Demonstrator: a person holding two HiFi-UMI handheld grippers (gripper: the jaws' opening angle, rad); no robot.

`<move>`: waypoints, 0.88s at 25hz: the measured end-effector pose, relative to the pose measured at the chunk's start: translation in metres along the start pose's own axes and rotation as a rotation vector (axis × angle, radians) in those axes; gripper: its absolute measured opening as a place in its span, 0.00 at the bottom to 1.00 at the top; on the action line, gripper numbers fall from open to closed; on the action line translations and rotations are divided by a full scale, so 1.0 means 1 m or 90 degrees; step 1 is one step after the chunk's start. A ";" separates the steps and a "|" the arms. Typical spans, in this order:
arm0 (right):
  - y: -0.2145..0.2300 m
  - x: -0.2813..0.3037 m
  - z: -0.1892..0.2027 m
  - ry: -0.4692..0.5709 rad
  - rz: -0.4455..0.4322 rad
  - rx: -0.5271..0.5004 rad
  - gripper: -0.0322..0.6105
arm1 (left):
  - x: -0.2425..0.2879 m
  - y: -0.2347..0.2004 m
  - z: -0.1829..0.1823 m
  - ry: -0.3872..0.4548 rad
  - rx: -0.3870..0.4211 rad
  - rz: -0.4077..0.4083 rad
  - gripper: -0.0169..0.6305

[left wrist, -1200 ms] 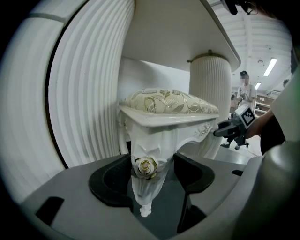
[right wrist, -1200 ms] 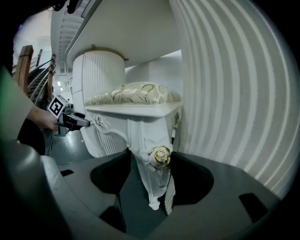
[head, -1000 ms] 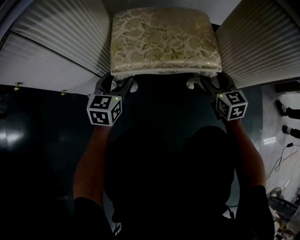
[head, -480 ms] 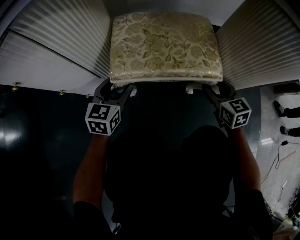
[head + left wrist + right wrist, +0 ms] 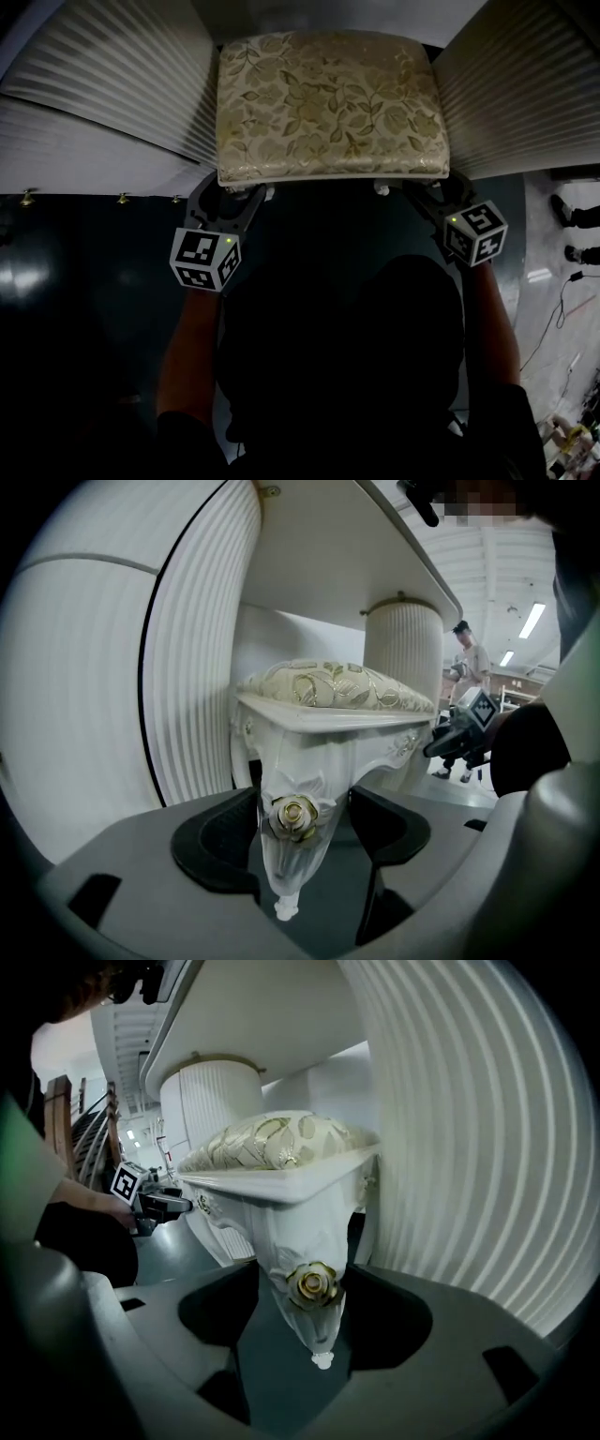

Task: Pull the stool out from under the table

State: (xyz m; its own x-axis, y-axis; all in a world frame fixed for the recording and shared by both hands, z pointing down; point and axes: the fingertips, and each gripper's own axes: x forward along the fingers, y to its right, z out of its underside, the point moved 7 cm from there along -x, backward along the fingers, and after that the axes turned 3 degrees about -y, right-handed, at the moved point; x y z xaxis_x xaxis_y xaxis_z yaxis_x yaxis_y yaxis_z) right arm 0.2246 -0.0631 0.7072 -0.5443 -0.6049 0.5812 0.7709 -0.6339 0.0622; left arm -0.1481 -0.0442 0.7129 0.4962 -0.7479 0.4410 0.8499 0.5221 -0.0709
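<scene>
The stool has a cream and gold floral cushion (image 5: 328, 103) on a white carved frame and stands between the dressing table's two fluted pedestals. My left gripper (image 5: 239, 192) is shut on the stool's front left leg (image 5: 292, 846), with the gold rose carving sitting between the jaws. On the other side, my right gripper (image 5: 427, 192) is shut on the front right leg (image 5: 314, 1321) just below the seat rail. The left gripper view shows its gripper (image 5: 302, 808) round the leg's top, and the right gripper view shows its gripper (image 5: 298, 1283) the same way. Both leg tips hang over the dark floor.
White fluted pedestals (image 5: 112, 103) (image 5: 525, 94) flank the stool closely, with the table top (image 5: 375, 564) overhead. The floor is dark and glossy. Someone's shoes (image 5: 577, 220) and a cable (image 5: 562, 309) lie at the right. A person (image 5: 466, 658) stands far off.
The stool has slid out towards me, so more of its cushion shows from under the table. Both grippers came back with it, still on the front legs.
</scene>
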 end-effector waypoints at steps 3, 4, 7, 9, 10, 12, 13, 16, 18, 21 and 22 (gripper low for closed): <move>0.001 0.003 -0.001 0.003 -0.022 0.011 0.44 | 0.003 -0.001 0.001 0.014 -0.045 0.028 0.53; 0.002 0.003 0.000 0.010 -0.030 0.018 0.44 | 0.003 -0.001 0.001 0.016 -0.054 0.034 0.53; 0.004 0.002 0.001 0.031 -0.044 0.025 0.44 | 0.004 -0.003 0.001 0.016 -0.057 0.041 0.53; 0.005 0.002 0.001 0.034 -0.046 0.019 0.44 | 0.003 -0.004 0.001 0.017 -0.060 0.042 0.53; 0.005 0.002 0.001 0.034 -0.048 0.017 0.43 | 0.002 -0.004 0.001 0.018 -0.063 0.043 0.53; 0.005 0.001 0.002 0.031 -0.058 0.016 0.43 | 0.000 -0.004 0.002 0.017 -0.065 0.045 0.52; 0.005 0.000 0.002 0.029 -0.063 0.016 0.43 | 0.000 -0.004 0.002 0.016 -0.063 0.045 0.52; 0.007 0.000 0.001 0.018 -0.075 0.023 0.44 | 0.000 -0.003 0.001 0.008 -0.063 0.041 0.52; 0.006 0.002 0.000 -0.003 -0.086 0.038 0.44 | 0.000 -0.004 0.000 -0.009 -0.070 0.041 0.52; 0.006 0.003 -0.002 -0.055 -0.099 0.051 0.44 | 0.001 -0.006 -0.007 -0.049 -0.104 0.059 0.52; 0.006 0.002 -0.004 -0.074 -0.103 0.052 0.44 | 0.002 -0.006 -0.009 -0.063 -0.114 0.066 0.52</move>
State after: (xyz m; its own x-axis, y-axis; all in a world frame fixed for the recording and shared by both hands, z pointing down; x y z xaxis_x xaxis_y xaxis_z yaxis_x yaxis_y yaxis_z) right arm 0.2272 -0.0703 0.7055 -0.6247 -0.4357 0.6480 0.7034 -0.6743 0.2246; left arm -0.1506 -0.0524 0.7056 0.5702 -0.6459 0.5077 0.8175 0.5067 -0.2737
